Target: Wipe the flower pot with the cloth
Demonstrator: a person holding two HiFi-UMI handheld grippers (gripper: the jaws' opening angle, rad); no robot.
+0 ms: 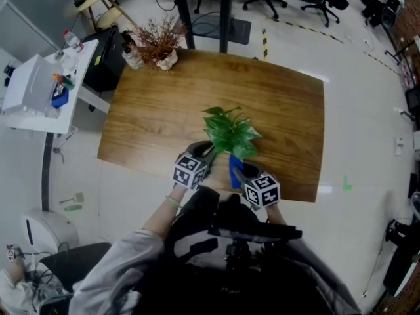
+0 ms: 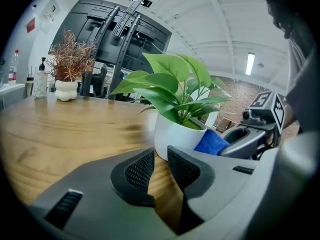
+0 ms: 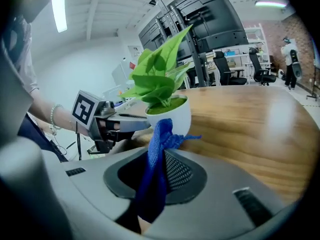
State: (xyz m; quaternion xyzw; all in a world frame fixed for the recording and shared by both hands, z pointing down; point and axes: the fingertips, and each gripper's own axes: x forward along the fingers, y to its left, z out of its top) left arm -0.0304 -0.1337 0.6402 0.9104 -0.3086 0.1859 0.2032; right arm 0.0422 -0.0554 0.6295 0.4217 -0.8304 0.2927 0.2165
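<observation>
Task object: a small round white flower pot (image 2: 175, 136) holding a green leafy plant (image 1: 230, 133). It stands upright on the brown wooden table (image 1: 157, 110), near the person's edge and between the two grippers.

Right gripper (image 3: 161, 153): the jaws are clamped on a bunched blue woven cloth (image 3: 162, 131). The cloth's free end rises past the jaw tips towards the pot wall. Pinching it this way probably offers a soft wad as the wiping face and keeps the hard jaws off the pot.

Left gripper (image 2: 160, 159): the jaws are a narrow gap apart with nothing between them, and wood grain shows through the gap. The gripper sits low, just beside the pot on the side away from the cloth. This is probably to brace a light pot against the push of wiping, but no view settles whether it touches.

Head view alone: it shows the layout, with one gripper on each side of the plant. The leaves hide the pot wall.

Left gripper view alone: the cloth lies low against the pot's side, between the pot and the right gripper. A dried reddish sprig in a white vase (image 2: 67, 71) stands at the far corner of the table.

Right gripper view alone: it shows the grip on the cloth itself. The left gripper's marker cube is just beside the pot, with the person's wrist behind it.

Stage (judged): the cloth is at the pot, and wiping is starting or about to start.
</observation>
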